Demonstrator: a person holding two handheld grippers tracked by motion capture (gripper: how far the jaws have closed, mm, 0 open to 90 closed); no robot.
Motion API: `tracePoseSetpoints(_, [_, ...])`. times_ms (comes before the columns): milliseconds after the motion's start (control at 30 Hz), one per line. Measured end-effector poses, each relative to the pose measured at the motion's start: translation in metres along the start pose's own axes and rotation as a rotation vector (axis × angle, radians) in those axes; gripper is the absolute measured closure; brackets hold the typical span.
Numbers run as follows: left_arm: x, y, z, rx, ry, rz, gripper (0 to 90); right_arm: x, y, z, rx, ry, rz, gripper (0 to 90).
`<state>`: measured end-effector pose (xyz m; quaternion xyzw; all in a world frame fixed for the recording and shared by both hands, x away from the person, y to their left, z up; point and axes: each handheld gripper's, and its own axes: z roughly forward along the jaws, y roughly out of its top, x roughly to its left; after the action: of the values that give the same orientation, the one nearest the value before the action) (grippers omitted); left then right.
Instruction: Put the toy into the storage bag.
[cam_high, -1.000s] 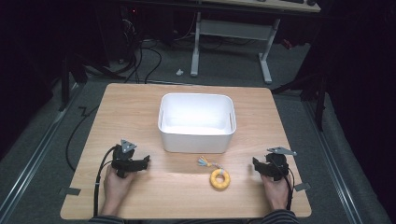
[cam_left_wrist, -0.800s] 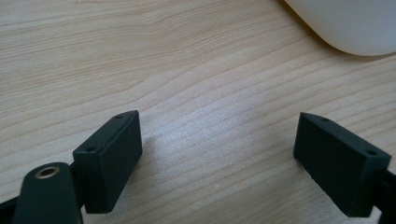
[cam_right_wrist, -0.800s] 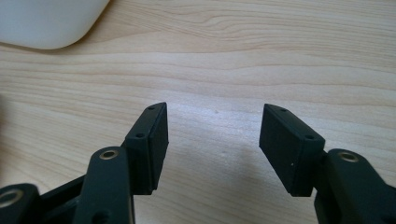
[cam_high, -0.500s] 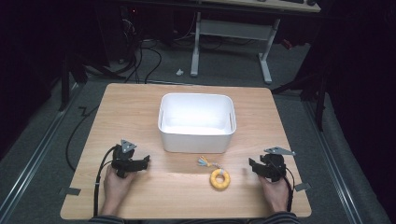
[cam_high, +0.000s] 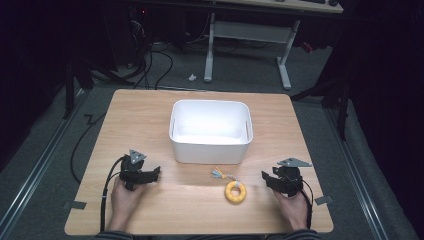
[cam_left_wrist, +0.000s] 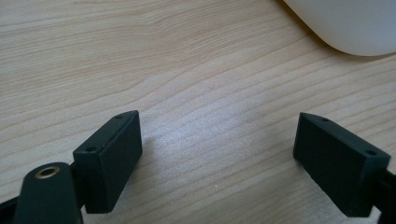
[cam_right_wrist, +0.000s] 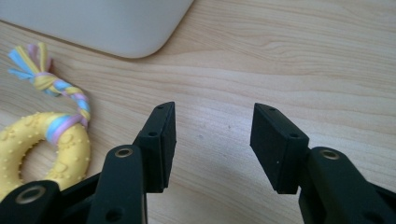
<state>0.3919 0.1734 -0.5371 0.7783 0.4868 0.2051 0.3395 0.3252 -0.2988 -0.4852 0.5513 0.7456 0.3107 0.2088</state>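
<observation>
My right gripper (cam_high: 270, 179), jaws narrowing with nothing between them, should reopen and approach the yellow ring toy (cam_high: 235, 191) squarely across its band.

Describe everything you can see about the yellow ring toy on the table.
The ring toy is a yellow ring with a bumpy, rubbery-looking surface and an open middle. A braided cord in blue, pink and yellow is looped round it and ends in a frayed tassel pointing toward the white bin. It lies flat on the wooden table, just in front of the bin and apart from it. Nothing grips it; the right tool sits open beside it, its jaws having just been closing on nothing.
</observation>
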Motion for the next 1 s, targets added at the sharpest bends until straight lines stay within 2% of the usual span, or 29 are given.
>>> tracePoseSetpoints(333, [0.0, 0.0, 0.0, 0.0, 0.0, 0.0, 15.9, 0.012, 0.008, -0.004, 0.017, 0.015, -0.045, 51.8])
tracePoseSetpoints(700, [0.0, 0.0, 0.0, 0.0, 0.001, 0.0, 15.8, 0.032, 0.016, -0.004, 0.058, 0.085, -0.111, 53.6])
tracePoseSetpoints(1000, [0.0, 0.0, 0.0, 0.0, 0.001, 0.0, 15.9, 0.048, 0.017, 0.002, 0.102, 0.116, -0.154, 55.0])
